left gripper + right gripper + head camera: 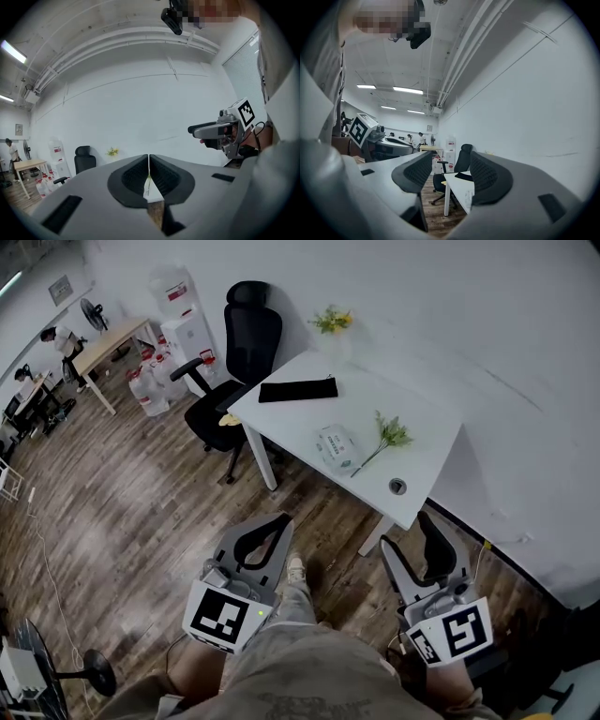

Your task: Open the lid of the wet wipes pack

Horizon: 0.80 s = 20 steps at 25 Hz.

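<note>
Wet wipes pack (pixel 337 447) lies on white table (pixel 427 457), label print unreadable.

The wet wipes pack (pixel 337 448) lies flat and face up on the white table (pixel 427 423), at about twelve o'clock from where I stand and well apart from me. It is a small, pale, soft-looking rectangle with greenish print. Its long side runs from ten o'clock to four o'clock. It sits near the table's front edge, with a green sprig (pixel 386 439) just beside it at three o'clock. I cannot tell whether its lid is shut.
</note>
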Available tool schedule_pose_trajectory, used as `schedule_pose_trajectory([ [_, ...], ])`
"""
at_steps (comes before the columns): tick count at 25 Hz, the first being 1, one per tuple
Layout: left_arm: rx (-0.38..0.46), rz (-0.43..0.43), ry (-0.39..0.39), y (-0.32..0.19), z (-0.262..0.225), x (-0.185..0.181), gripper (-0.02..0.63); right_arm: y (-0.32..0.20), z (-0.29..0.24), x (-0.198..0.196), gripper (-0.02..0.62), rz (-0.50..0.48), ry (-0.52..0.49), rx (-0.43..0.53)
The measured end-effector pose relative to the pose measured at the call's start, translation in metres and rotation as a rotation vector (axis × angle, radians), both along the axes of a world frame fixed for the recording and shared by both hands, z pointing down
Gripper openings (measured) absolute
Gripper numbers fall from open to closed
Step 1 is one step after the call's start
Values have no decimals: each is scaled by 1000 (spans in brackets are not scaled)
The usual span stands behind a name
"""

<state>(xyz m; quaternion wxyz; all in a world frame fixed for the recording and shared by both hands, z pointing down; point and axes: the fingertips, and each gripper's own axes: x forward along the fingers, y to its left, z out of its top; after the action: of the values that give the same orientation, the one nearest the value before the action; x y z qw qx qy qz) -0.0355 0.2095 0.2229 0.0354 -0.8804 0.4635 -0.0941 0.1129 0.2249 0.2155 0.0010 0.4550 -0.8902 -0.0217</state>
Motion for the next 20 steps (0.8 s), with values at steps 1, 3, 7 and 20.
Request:
schedule_pose_trajectory([
  [1,0,2,-1,-7,0,-1,23,-8,1,-2,253,0,4,-3],
  [3,0,6,-9,-24,2,-4,23,-24,4,-6,253,-3,11,-10],
  [7,-9,15,-13,-61,5,-9,23,-62,8,-16,253,-8,29,-23],
  [20,-63,86,-7,-200,11,-42,23,-204,22,-66,253,25,79,-103],
])
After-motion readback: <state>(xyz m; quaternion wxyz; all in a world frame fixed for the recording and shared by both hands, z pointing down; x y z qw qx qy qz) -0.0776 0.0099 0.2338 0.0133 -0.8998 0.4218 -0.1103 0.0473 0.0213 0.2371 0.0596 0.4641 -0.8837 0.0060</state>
